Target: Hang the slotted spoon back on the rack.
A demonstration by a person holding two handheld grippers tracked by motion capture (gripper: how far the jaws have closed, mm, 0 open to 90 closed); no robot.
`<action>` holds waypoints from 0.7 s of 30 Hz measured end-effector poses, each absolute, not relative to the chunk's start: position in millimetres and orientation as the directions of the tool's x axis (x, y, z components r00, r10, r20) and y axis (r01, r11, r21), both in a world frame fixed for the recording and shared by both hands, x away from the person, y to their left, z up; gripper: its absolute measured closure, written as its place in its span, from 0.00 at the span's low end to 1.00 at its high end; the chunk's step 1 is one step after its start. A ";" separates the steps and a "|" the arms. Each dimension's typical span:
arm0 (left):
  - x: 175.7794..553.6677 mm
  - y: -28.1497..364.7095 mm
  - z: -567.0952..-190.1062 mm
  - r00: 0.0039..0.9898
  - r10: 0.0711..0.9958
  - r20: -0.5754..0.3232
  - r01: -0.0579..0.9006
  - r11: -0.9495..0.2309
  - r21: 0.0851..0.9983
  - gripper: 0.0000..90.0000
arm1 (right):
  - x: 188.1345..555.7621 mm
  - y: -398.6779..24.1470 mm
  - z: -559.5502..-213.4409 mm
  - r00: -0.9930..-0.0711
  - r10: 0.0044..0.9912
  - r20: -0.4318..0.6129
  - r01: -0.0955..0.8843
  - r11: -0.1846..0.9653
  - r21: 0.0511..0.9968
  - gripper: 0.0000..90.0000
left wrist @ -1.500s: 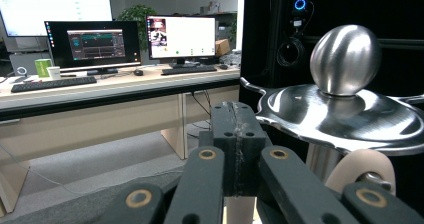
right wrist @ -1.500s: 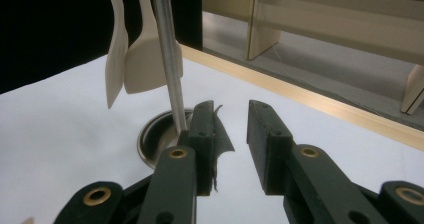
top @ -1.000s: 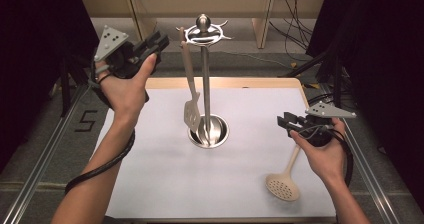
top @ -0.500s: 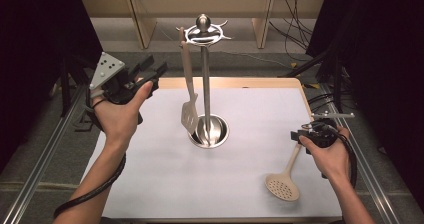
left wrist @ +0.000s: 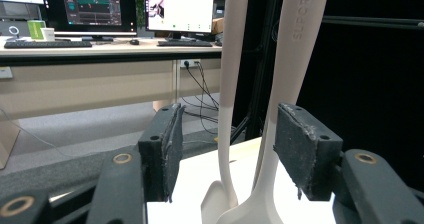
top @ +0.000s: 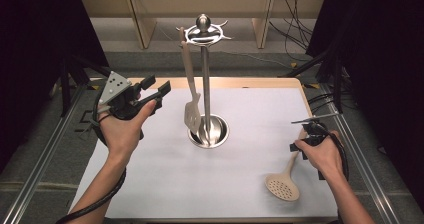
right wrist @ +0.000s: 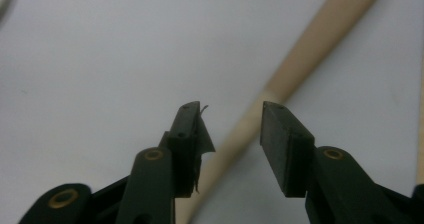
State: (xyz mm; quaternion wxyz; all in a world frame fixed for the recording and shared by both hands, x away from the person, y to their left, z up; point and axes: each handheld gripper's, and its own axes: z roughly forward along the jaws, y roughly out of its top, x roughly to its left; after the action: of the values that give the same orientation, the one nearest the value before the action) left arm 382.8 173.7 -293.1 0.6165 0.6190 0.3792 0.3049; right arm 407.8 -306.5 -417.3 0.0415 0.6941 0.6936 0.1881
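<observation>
A beige slotted spatula (top: 191,111) hangs from the hooked top of a chrome stand (top: 205,79) at the table's middle. My left gripper (top: 157,84) is held to its left, clear of it. Its jaws have just been opening and stand open with nothing between the pads. In the left gripper view (left wrist: 225,149) the spatula's handle (left wrist: 295,59) rises just beyond the pads. A beige slotted spoon (top: 282,185) lies on the table at the right. My right gripper (top: 302,143) points down over its handle (right wrist: 300,54); its jaws have just been opening and stand open, with no pad touching it.
A white mat (top: 165,184) covers the tabletop, and the stand's round base (top: 220,134) sits on it. Metal rails (top: 40,159) run along both sides. Desks with monitors (left wrist: 95,9) stand beyond the table.
Both hands have sunk. The left gripper has drawn down and away from the top of the spatula's handle and opened wider. The right gripper has dropped close over the spoon's handle.
</observation>
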 end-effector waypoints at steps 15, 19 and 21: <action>383.9 171.8 -298.2 0.533 0.841 -0.093 0.109 0.040 0.993 0.47 | 414.4 -306.5 -440.4 -0.002 0.984 0.178 0.982 -0.032 0.187 0.63; 384.0 171.9 -299.3 0.534 0.840 -0.096 0.114 0.042 0.993 0.47 | 414.5 -301.2 -445.1 0.041 0.983 0.178 0.987 -0.067 0.144 0.62; 384.1 172.3 -299.5 0.534 0.840 -0.097 0.115 0.042 0.992 0.47 | 416.4 -304.2 -448.3 -0.017 0.988 0.153 0.988 -0.007 0.156 0.63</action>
State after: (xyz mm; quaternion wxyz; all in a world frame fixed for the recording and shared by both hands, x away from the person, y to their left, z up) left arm 384.1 172.3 -299.5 0.6125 0.6258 0.3816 0.2960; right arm 416.4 -304.2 -448.3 0.0010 0.7012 0.7045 0.1098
